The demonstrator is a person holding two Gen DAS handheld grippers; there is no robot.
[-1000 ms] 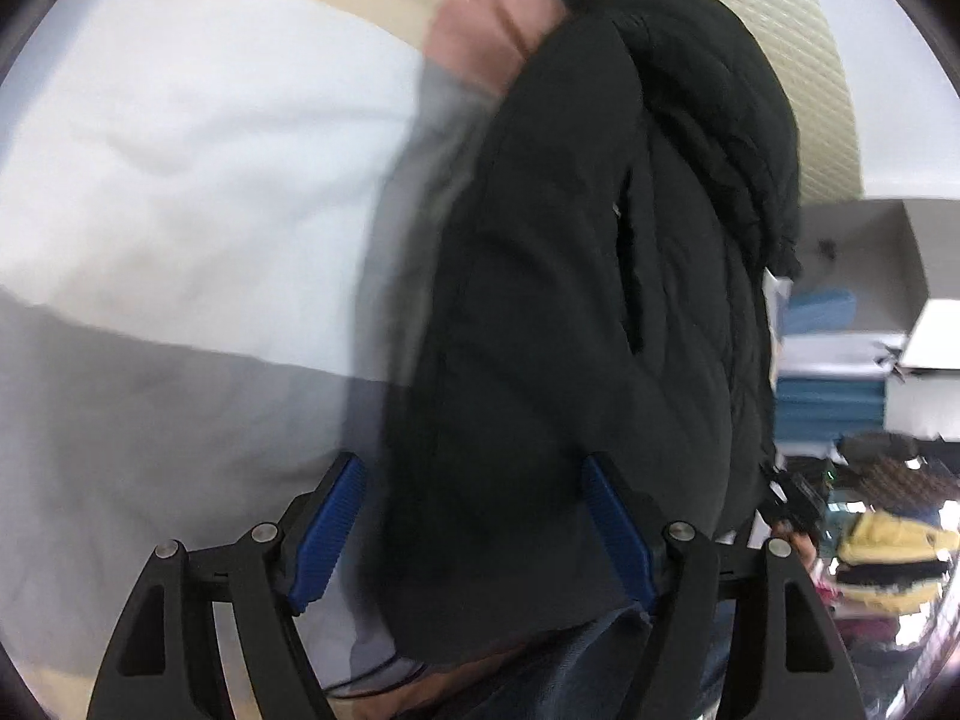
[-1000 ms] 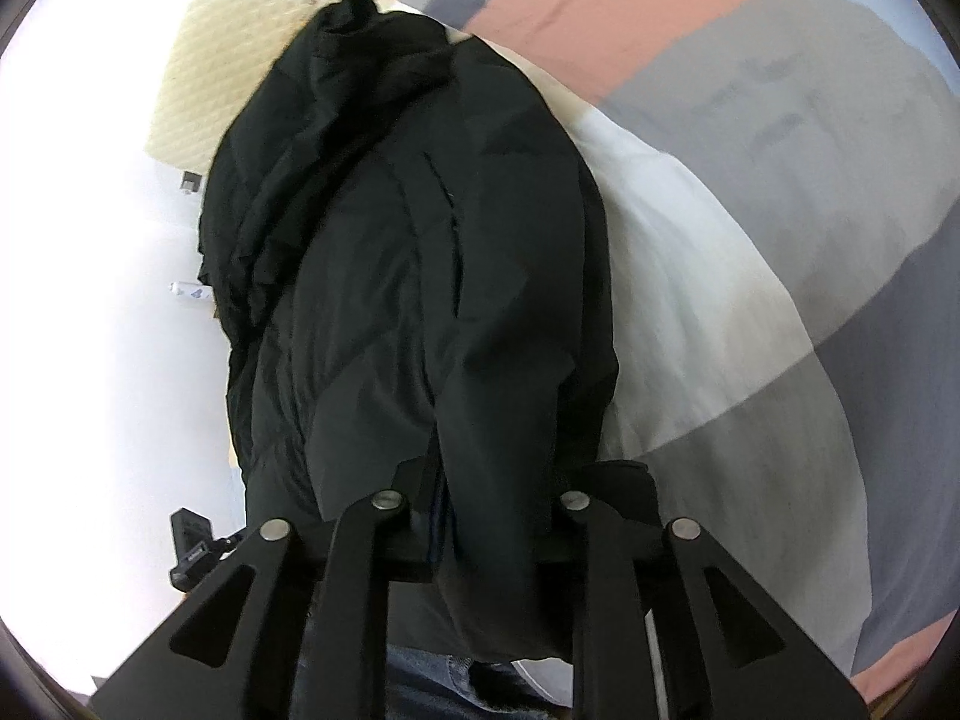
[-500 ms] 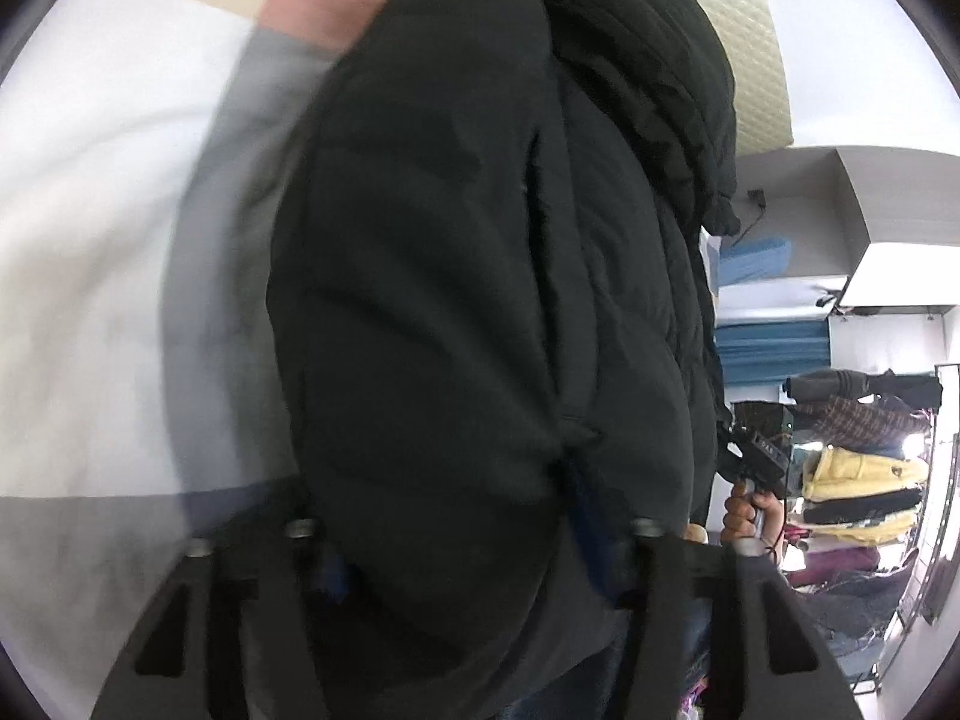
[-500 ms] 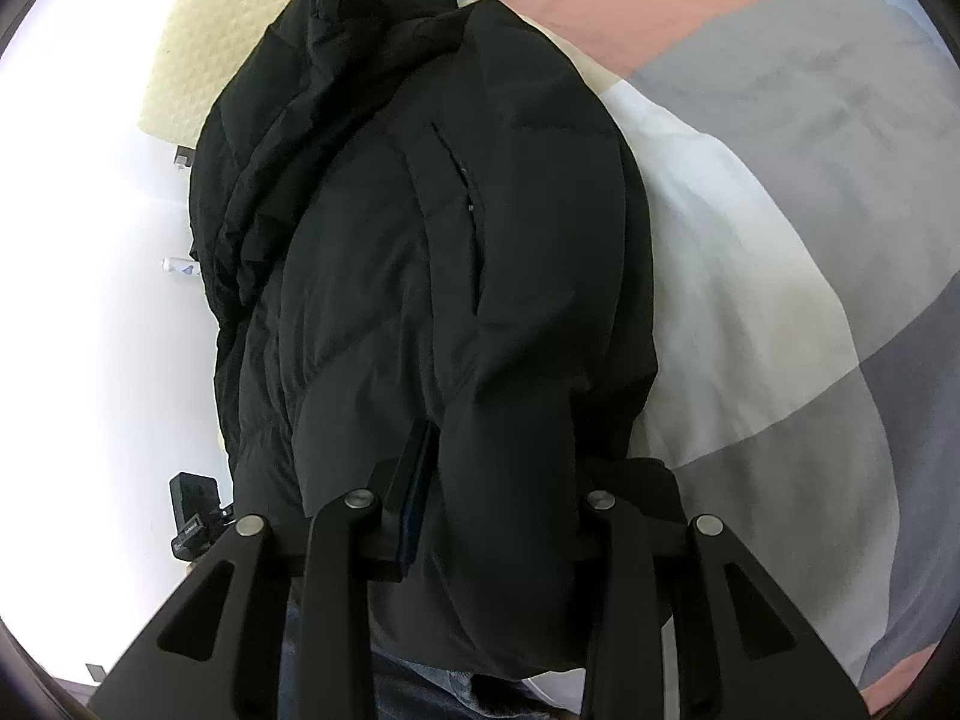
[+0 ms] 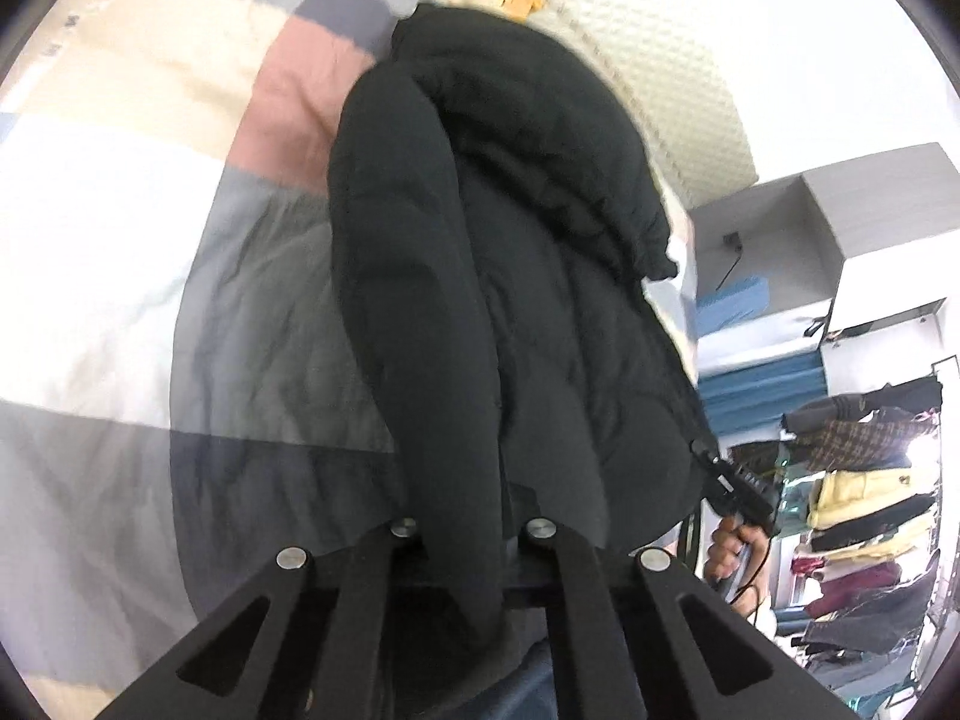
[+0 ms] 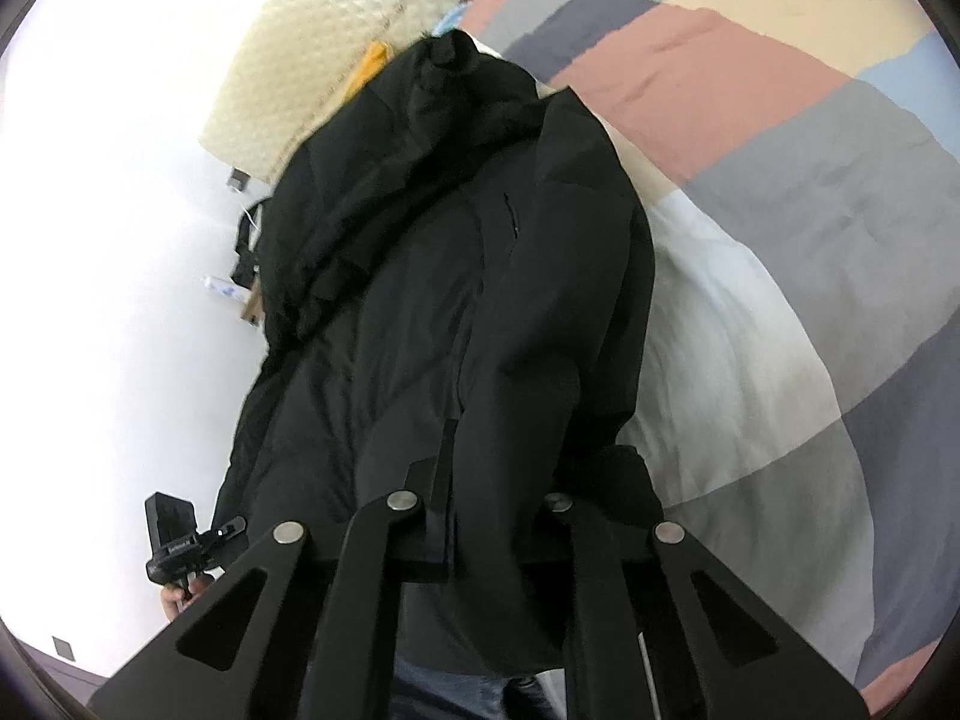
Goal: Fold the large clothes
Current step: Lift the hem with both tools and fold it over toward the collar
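Gripping the black quilted puffer jacket [image 5: 540, 330] lying on the colour-block patchwork bedspread [image 5: 120, 240], both my claws [image 5: 468, 540] [image 6: 480, 516] just clamped on its near hem, I should lift evenly

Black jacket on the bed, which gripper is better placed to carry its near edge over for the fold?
Neither alone. The left gripper and right gripper are both shut on the black jacket's near edge, one each side, so moving together probably keeps it level.

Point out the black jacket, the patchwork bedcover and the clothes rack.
black jacket [image 5: 540, 300]: left wrist view, quilted body.
patchwork bedcover [image 6: 750, 330]: right wrist view, white patch.
clothes rack [image 5: 864, 480]: left wrist view, yellow garment.
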